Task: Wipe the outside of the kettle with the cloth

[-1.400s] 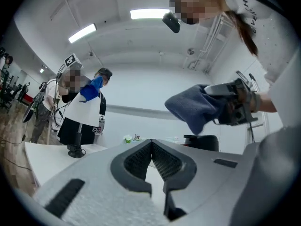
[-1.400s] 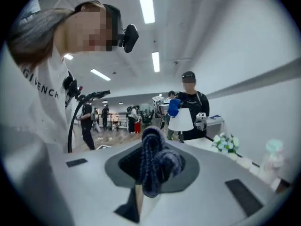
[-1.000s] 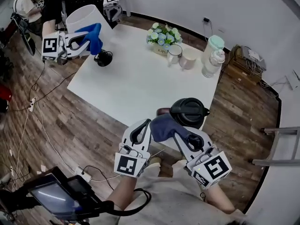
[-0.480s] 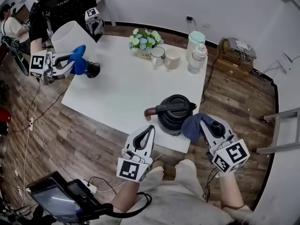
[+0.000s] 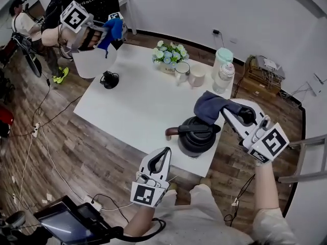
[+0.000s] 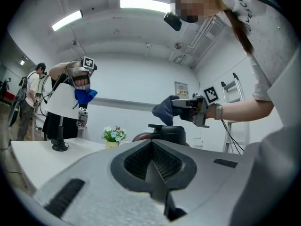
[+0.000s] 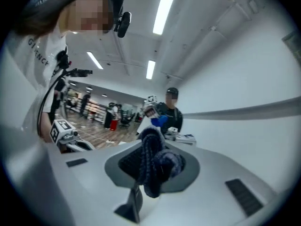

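The person's right arm reaches forward along the right edge of the white rectangular table point(image 5: 138, 93), and the right gripper point(image 5: 228, 111) points left and away, over the table's near right corner, with its marker cube toward the person. Its jaws are clamped on a dark blue-grey cloth point(image 5: 208, 106); in the right gripper view the bunched cloth point(image 7: 157, 166) fills the gap between the pads. The cloth hangs at the far right rim of the round black kettle point(image 5: 196, 136), which stands at the table's near right corner with its brown handle pointing left; whether cloth and lid touch cannot be told. The left gripper point(image 5: 165, 153) is held low off the table's near edge, tips aimed toward the kettle, and the left gripper view shows its jaws point(image 6: 153, 161) closed together with nothing between them. Each cube bears black-and-white square markers. The person's white shirt point(image 7: 40, 51) carries letters reading "GIVENCH". Half a second ago the right gripper and cloth sat low at the kettle's near right side; they have since risen and moved to its far side. The left gripper has barely shifted. At the far left, a second person's blue cloth point(image 5: 114, 28) has lifted from beside the table.
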